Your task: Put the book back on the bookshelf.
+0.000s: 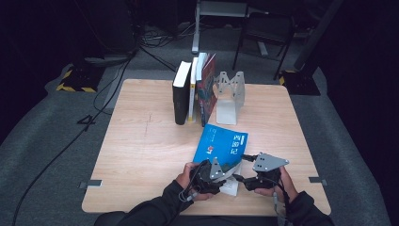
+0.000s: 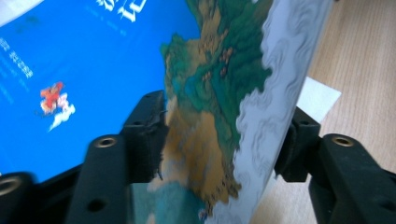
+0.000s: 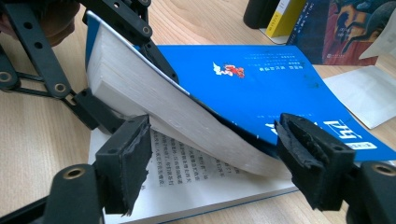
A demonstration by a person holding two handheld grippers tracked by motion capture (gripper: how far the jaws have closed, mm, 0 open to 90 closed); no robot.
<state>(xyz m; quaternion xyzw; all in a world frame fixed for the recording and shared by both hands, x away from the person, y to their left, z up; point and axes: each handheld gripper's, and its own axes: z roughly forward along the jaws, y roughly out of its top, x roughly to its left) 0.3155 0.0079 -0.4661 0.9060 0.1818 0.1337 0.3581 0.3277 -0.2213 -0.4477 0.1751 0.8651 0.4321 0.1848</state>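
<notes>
The blue book (image 1: 221,148) lies on the worktop (image 1: 141,141) in front of the bookend (image 1: 229,96). The left gripper (image 1: 214,176) pinches its lifted cover and pages; the right gripper (image 3: 215,163) is spread, seemingly empty. The raised pages may slip free and flop shut.

White lettering is showing on the cover of the blue book (image 1: 221,143), large characters near one edge and fine lines of small print further along, but none of it is resolving well enough to read. The open page (image 3: 196,175) under the lifted block of leaves is carrying rows of small printed characters, also too blurred to make out.
</notes>
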